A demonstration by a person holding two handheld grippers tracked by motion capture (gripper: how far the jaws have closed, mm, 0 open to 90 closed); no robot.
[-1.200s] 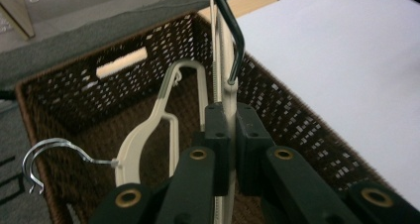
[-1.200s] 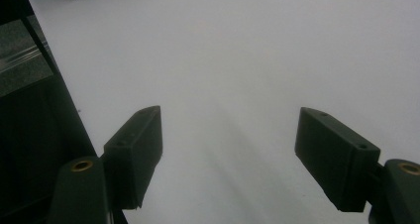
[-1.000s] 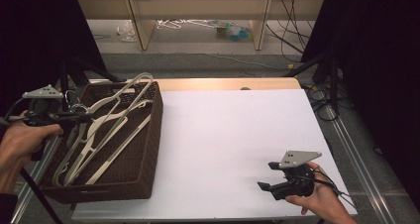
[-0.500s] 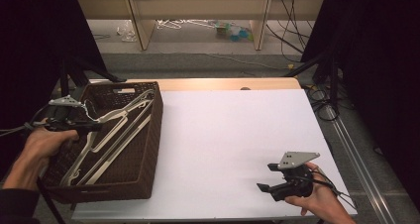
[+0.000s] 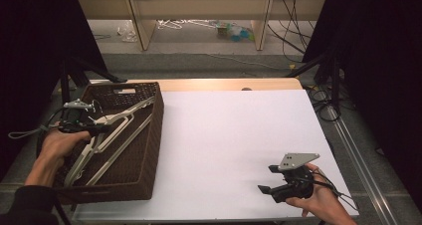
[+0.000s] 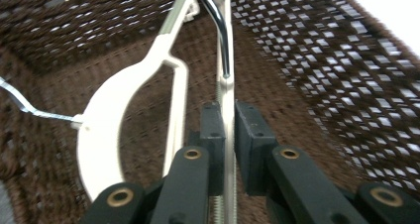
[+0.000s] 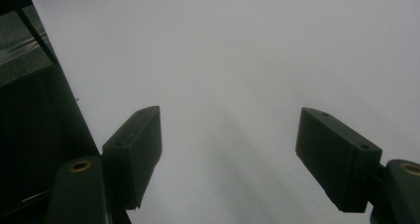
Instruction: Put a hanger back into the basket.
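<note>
A brown wicker basket (image 5: 149, 150) stands on the left of the white table (image 5: 234, 135) and holds several cream plastic hangers (image 5: 122, 130). My left gripper (image 5: 102, 128) reaches down into the basket. In the left gripper view its jaws (image 6: 228, 110) pinch the thin bar of one hanger (image 6: 228, 85), and they have just been opening slightly with the bar still between them. Another cream hanger (image 6: 106, 130) lies to the left on the basket floor. My right gripper (image 5: 266, 178) rests low at the table's near right, open, with nothing between its fingers (image 7: 133, 149).
The table's wooden far edge (image 5: 224, 84) borders a floor with cables and clutter beyond. Dark curtains and stand legs flank both sides. A metal hanger hook (image 6: 218, 21) crosses above the held bar. The basket wall (image 6: 346, 85) is close on the right.
My left hand has sunk into the basket with the hanger. The hangers that stuck up above the rim now lie lower inside. The right hand has kept still.
</note>
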